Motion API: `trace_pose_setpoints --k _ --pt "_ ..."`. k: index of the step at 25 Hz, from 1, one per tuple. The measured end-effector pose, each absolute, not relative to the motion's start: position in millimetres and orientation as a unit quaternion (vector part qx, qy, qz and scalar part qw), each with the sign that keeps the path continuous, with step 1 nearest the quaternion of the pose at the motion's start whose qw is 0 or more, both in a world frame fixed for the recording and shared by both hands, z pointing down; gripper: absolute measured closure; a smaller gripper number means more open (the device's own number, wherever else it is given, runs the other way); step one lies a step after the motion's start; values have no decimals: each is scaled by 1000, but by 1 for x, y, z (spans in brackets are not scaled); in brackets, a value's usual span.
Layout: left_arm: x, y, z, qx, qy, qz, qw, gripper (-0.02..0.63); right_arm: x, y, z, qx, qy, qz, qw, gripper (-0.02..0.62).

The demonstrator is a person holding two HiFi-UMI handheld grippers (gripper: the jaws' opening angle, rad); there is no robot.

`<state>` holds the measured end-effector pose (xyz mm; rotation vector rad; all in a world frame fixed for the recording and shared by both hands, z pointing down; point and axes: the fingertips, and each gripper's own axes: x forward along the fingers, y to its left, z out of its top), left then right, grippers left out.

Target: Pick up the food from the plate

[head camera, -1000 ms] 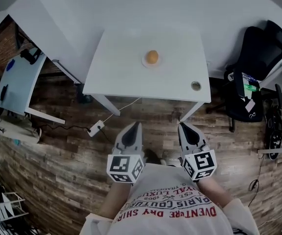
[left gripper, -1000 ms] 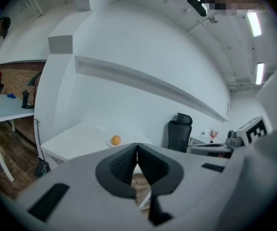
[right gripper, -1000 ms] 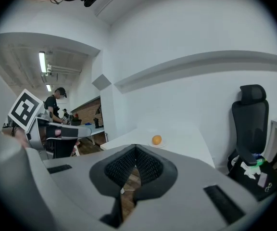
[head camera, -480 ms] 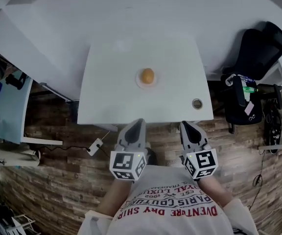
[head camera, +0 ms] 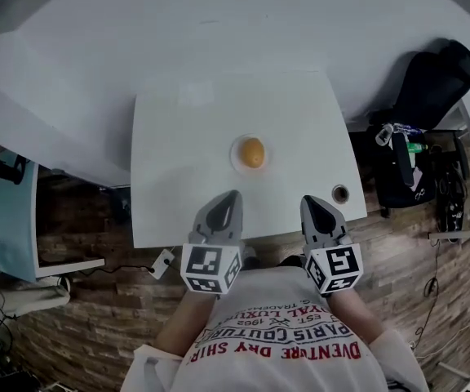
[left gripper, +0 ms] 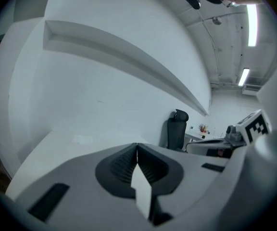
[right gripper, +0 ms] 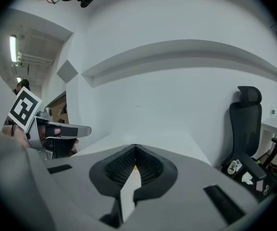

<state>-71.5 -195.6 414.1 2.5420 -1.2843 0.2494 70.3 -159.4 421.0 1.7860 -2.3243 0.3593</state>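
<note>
An orange round piece of food (head camera: 252,151) lies on a small white plate (head camera: 237,158) near the middle of the white table (head camera: 178,170) in the head view. My left gripper (head camera: 231,194) is over the table's near edge, below and left of the plate, jaws shut and empty. At the same edge, below and right of the plate, my right gripper (head camera: 310,200) is shut too, with nothing in it. In the left gripper view the left gripper (left gripper: 137,145) has its jaws closed tip to tip. So does the right gripper (right gripper: 135,147) in the right gripper view. Neither gripper view shows the plate.
A small round dark-rimmed object (head camera: 340,193) sits near the table's right front corner. A black office chair (head camera: 435,80) with items on it stands to the right. White wall panels surround the table's far side; a wooden floor (head camera: 80,325) lies below.
The table and plate have come closer and lower in the head view as I moved forward. Both grippers now reach the table's near edge, still shut.
</note>
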Motion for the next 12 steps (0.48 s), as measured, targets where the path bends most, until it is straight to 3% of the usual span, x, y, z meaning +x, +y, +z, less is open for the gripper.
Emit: trace_pose_setpoints --k 6,12 --pt "-64 -233 436 873 -454 122 127 598 73 -199 430 590 -791 117 110 586" --pt "-52 -268 461 849 -483 145 160 598 85 -245 437 555 -813 128 120 586"
